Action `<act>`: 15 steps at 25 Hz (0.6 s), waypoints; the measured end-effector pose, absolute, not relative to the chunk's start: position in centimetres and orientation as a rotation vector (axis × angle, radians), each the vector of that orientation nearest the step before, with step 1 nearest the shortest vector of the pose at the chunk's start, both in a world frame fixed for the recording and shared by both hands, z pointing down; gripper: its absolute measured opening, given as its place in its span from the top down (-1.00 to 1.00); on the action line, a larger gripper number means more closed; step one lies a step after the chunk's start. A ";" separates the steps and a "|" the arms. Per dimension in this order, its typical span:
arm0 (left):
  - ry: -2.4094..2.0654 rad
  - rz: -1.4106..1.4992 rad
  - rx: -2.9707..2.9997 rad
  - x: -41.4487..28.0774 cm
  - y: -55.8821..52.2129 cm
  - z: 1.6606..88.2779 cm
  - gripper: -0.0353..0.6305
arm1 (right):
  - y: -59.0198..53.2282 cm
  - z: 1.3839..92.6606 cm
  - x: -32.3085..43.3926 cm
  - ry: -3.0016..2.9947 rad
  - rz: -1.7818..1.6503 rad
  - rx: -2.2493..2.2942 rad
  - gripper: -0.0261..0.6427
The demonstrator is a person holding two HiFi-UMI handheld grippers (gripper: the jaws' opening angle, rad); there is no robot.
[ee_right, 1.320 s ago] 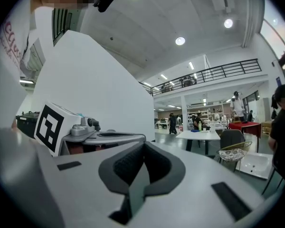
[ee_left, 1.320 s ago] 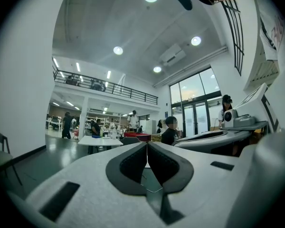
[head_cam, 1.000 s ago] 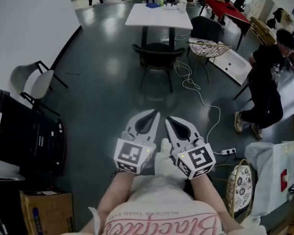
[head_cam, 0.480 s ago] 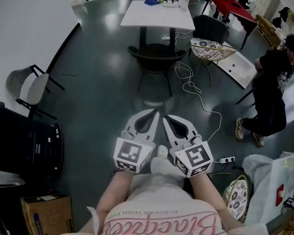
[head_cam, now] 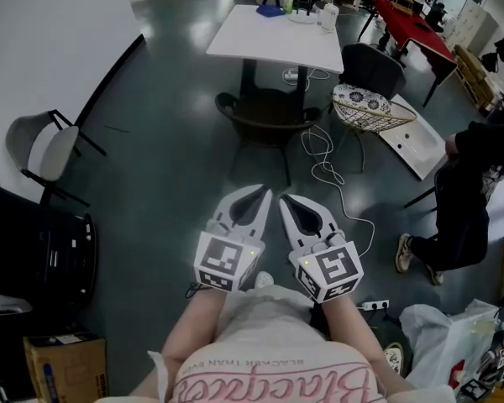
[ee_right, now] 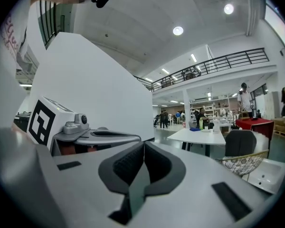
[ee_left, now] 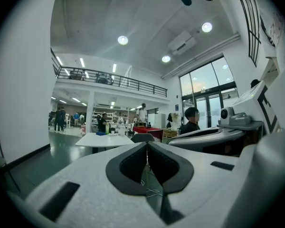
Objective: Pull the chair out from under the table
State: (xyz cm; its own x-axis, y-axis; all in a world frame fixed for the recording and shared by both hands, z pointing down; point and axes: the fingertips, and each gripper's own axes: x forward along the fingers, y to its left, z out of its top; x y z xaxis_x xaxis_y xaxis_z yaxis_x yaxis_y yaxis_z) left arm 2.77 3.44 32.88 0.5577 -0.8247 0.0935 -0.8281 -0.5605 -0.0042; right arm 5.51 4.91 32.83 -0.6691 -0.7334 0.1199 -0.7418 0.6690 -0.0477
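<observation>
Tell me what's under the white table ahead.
Two dark table legs and a dark chair pushed in against them, backrest toward us. The tabletop hides how far the seat reaches under.

Round ceiling lamps [ee_left: 123, 40] light the hall evenly, and daylight enters through tall windows [ee_left: 206, 91] at the far right. The glossy dark floor [head_cam: 172, 133] shows pale glare patches left of the table [head_cam: 273, 36]. The head view is rather dim and bowed at its edges. Both gripper views are fisheye with black corners; the left tongs [ee_left: 147, 145] and right tongs [ee_right: 143, 145] loom soft, out of focus.
</observation>
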 end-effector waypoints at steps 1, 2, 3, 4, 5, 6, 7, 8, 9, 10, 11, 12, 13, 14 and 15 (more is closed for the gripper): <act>-1.460 0.140 2.730 2.8 2.6 33.2 0.88 | 4.0 33.0 5.7 -2.786 0.144 1.230 0.91; -1.464 0.147 2.723 2.7 1.8 33.4 0.88 | 3.2 33.1 5.8 -2.785 0.150 1.228 0.91; -1.466 0.151 2.714 2.7 1.0 33.6 0.88 | 2.3 33.3 5.9 -2.784 0.159 1.228 0.91; -1.467 0.153 2.705 2.6 0.3 33.9 0.88 | 1.5 33.5 6.0 -2.782 0.170 1.231 0.91; -1.465 0.154 2.695 2.4 -0.5 34.1 0.88 | 0.7 33.7 6.1 -2.781 0.182 1.235 0.91; -1.457 0.149 2.687 2.3 -1.2 34.4 0.88 | 0.0 33.9 6.1 -2.780 0.193 1.237 0.91; -1.440 0.138 2.678 2.3 -1.8 34.7 0.88 | -0.7 34.2 6.1 -2.781 0.202 1.237 0.91; -1.418 0.121 2.665 2.2 -2.6 35.0 0.88 | -1.4 34.3 6.0 -2.786 0.209 1.233 0.91; -1.399 0.104 2.649 2.2 -3.4 35.3 0.88 | -2.1 34.4 5.9 -2.796 0.216 1.224 0.91; -1.386 0.093 2.635 2.1 -4.3 35.6 0.88 | -2.9 34.4 5.8 -2.807 0.224 1.215 0.91; -1.382 0.090 2.626 2.0 -5.3 35.9 0.88 | -3.8 34.5 5.7 -2.815 0.233 1.208 0.91; -1.383 0.095 2.620 1.8 -6.4 36.1 0.88 | -4.7 34.6 5.6 -2.816 0.241 1.206 0.90; -1.385 0.102 2.616 1.7 -7.5 36.4 0.88 | -5.7 34.9 5.6 -2.813 0.247 1.207 0.91; -1.385 0.109 2.612 1.6 -8.7 36.6 0.88 | -6.8 35.1 5.6 -2.806 0.253 1.211 0.90; -1.380 0.115 2.611 1.5 -9.9 36.8 0.88 | -7.9 35.4 5.7 -2.796 0.261 1.221 0.90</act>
State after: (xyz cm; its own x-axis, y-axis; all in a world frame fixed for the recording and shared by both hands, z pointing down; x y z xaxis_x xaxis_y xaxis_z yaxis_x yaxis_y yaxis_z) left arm 1.52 -9.92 36.76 0.5647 -0.8107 0.1547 -0.8251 -0.5504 0.1277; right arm 5.71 -7.94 35.35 -0.6796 -0.7200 0.1403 -0.7336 0.6682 -0.1240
